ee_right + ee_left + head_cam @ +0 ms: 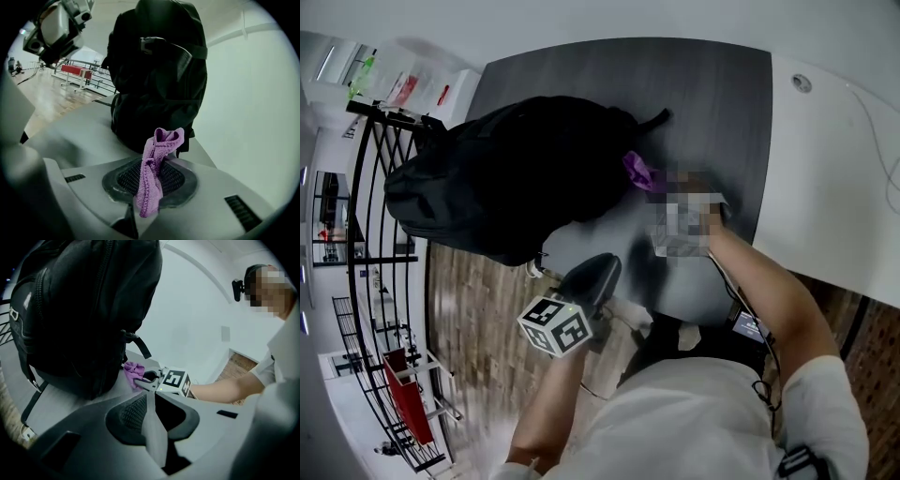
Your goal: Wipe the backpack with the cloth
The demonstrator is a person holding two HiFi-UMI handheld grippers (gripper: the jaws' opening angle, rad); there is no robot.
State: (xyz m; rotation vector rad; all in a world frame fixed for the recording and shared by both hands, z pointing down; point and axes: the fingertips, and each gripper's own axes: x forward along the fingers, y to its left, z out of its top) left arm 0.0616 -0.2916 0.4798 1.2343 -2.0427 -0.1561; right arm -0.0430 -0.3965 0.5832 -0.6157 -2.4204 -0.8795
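A black backpack [516, 178] stands upright on the dark grey table [712, 103]. It fills the left gripper view [84, 310] and the right gripper view [159, 70]. My right gripper [158, 161] is shut on a purple cloth [154, 173], whose folded end sticks up just in front of the backpack's lower side. The head view shows the cloth [639, 172] touching the backpack's right edge; a blurred patch covers most of that gripper. My left gripper [586, 272] hovers near the table's front edge, below the backpack, its jaws shut on nothing [151, 397]. It looks at the right gripper [139, 380] and the cloth [133, 370].
A white counter [834, 187] adjoins the table on the right. Left of the table a black railing [384, 234] runs over a lower wooden floor with a red rack [408, 398]. The backpack's straps [33, 380] hang at the table's front-left edge.
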